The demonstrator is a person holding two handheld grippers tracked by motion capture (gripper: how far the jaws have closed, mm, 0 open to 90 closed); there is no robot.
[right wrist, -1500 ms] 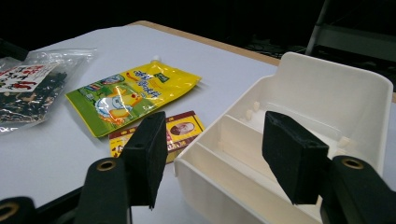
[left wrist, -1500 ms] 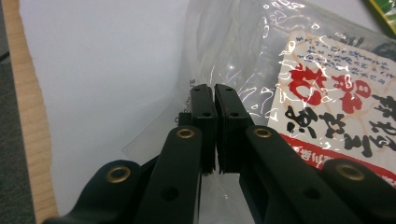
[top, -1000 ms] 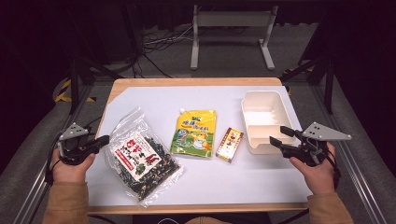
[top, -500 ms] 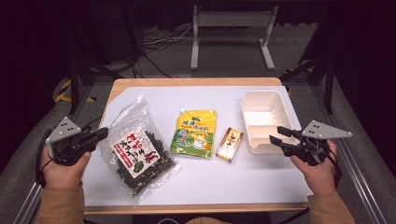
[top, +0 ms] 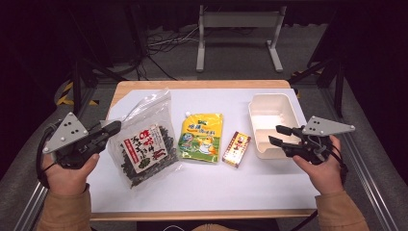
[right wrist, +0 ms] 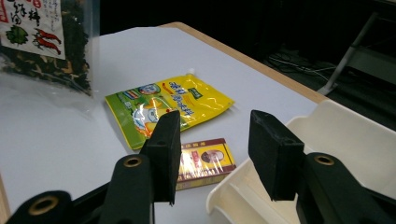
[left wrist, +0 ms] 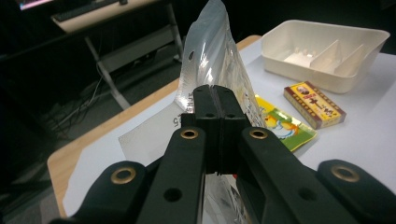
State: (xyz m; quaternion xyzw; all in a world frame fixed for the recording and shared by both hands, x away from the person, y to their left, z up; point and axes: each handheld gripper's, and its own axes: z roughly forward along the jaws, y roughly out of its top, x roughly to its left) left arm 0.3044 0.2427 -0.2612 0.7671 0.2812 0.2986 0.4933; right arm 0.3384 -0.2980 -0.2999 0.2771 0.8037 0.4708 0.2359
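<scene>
At the left side of the desk (top: 202,190), the left claw (top: 111,128) is closed tight on the edge of the clear bag of dried food (top: 144,144), and the bag has changed its position. One second ago it lay flat on the white sheet; now its gripped side is lifted, so the bag stands tilted, with the top flap pointing up and the lower part, I think, still resting on the desk. In the left gripper view the two black jaws meet with only the thin plastic of the bag (left wrist: 212,51) between them.

The right claw (top: 278,135) has just been closing from wide to about half open, and nothing is between its jaws. It hovers just beside the near wall of the cream tray (top: 269,103), above the desk.

The yellow pouch (top: 202,137) and the small red box (top: 236,149) lie where they were, between the bag and the tray.

In my judgement the pick of the bag has succeeded, and carrying it toward the tray is probably the next step.
</scene>
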